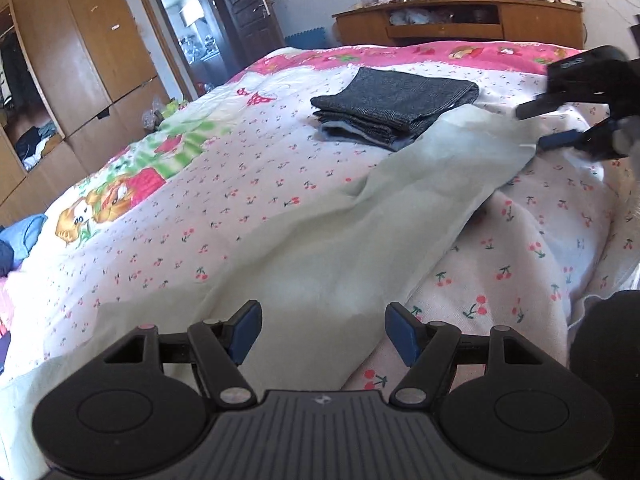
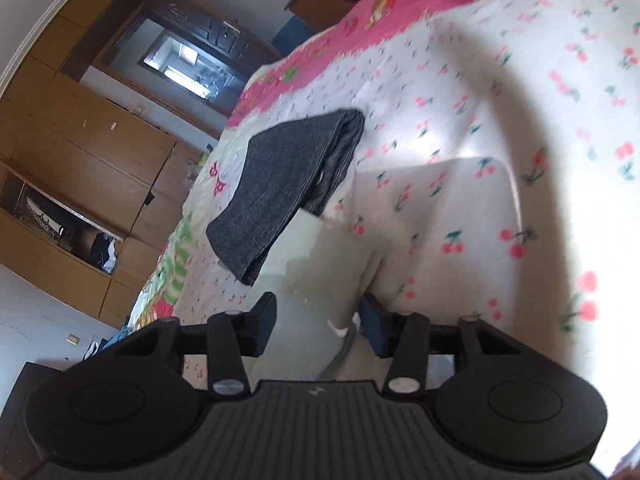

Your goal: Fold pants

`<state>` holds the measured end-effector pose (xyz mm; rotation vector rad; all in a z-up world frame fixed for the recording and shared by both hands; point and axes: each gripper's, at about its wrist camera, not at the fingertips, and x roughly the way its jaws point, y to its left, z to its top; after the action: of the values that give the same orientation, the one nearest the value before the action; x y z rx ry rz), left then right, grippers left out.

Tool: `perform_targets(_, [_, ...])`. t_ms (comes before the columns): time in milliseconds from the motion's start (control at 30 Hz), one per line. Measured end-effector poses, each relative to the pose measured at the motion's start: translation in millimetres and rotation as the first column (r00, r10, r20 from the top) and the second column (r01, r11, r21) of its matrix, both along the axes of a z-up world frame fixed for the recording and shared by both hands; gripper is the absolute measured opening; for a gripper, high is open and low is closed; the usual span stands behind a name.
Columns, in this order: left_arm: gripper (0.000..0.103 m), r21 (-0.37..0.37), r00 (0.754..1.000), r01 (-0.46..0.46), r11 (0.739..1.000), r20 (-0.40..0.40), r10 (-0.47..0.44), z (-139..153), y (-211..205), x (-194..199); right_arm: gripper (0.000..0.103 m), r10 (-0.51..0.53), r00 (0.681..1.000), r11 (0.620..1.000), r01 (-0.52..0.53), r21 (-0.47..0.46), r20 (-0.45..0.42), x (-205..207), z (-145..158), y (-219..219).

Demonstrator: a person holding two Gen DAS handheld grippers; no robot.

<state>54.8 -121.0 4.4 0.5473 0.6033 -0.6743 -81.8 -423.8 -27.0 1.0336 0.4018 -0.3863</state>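
1. We see the white pants (image 1: 320,216) spread across the bed (image 1: 224,168), running from under our L gripper (image 1: 322,334) up toward the R gripper (image 1: 536,128) at the far right edge of the left wrist view.
2. L gripper: fingers wide apart, hovering over the near end of the cloth; no pinch that we can make out.
3. R gripper (image 2: 318,320): jaws partly apart w/ the pants' far edge between them. Whether the pads actually press the cloth, we can't tell.
4. Folded dark grey pants (image 1: 394,104) sit just beyond the white fabric's upper edge, touching or nearly so.
5. Open room: bare cherry-print cover left of the white cloth, plus more to its right.
6. Wardrobe (image 1: 72,52) stands well off to the left, past the bed edge.
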Motion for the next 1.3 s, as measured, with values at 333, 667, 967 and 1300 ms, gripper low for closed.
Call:
perform_targets(333, [0.081,0.013,1.0,0.001,1.0,-0.005,-0.001,-5,7,-6,0.002,0.059,0.985,0.997,-0.051,-0.057,0.163,26,46,-5])
perform_targets(667, [0.081,-0.044,0.999,-0.003,0.999,-0.036,0.002,-6,0,2,0.012,0.038,0.997,0.998,-0.041,-0.05,-0.07,6,11,-3])
perform_targets(967, [0.081,-0.03,0.999,0.049,0.998,0.001,-0.049,-2,-17,-1,0.003,0.002,1.0,0.999,-0.003,0.047,0.018,20,8,-12])
perform_targets(1300, [0.081,-0.047,1.0,0.025,0.999,-0.002,-0.025,2,-10,3,0.003,0.009,0.989,0.999,-0.014,0.035,0.144,14,12,-14])
